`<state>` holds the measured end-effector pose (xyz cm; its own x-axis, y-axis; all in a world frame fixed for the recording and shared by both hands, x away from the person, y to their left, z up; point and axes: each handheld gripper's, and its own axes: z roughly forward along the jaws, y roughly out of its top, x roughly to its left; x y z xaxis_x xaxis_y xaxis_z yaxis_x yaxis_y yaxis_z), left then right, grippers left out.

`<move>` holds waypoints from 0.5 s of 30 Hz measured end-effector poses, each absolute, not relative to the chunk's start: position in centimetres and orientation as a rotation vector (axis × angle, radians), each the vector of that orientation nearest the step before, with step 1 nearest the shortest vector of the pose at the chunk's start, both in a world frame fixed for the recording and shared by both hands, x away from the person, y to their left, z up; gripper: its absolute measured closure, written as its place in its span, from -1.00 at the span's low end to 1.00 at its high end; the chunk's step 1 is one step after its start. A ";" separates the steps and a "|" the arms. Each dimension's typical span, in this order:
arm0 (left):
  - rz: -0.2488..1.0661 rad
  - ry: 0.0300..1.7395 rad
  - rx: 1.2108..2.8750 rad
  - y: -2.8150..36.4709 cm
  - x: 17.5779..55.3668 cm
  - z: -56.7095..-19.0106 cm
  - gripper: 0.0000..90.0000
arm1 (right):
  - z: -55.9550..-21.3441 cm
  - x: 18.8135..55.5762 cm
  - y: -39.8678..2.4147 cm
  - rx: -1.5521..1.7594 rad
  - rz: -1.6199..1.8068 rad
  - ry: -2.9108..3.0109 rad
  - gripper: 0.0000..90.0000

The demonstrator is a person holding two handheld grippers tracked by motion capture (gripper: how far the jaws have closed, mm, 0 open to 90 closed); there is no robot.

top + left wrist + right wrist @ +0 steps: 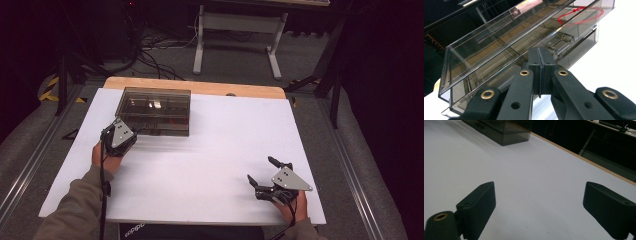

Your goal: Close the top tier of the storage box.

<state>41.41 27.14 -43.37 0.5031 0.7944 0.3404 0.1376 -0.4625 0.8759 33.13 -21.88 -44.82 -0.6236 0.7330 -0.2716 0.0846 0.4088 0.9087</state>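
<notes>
White table (210, 165), left hand-held gripper (541, 62) pinched tight against clear box (155, 111), right hand-held gripper (261, 172) spread wide, well apart

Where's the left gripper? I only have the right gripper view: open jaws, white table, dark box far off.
Observer: In the high view the left gripper is at the near left corner of the smoky clear box.
Operator: Open or shut?
Observer: Shut. In the left gripper view its pads meet right at the box's near edge. I can't tell whether a thin lip is pinched between them.
Operator: Anything inside the box?
Observer: A red cord loops at one end of the box, seen through the clear top.
</notes>
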 end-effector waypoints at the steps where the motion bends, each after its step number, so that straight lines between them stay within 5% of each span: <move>1: 0.985 0.771 1.906 27.1 41.5 -43.4 0.98 | -44.8 33.1 -21.9 0.692 1.232 1.994 -0.74; 15: 0.990 0.771 1.912 26.9 42.0 -43.4 0.98 | -44.9 33.2 -21.8 0.687 1.226 2.000 -0.73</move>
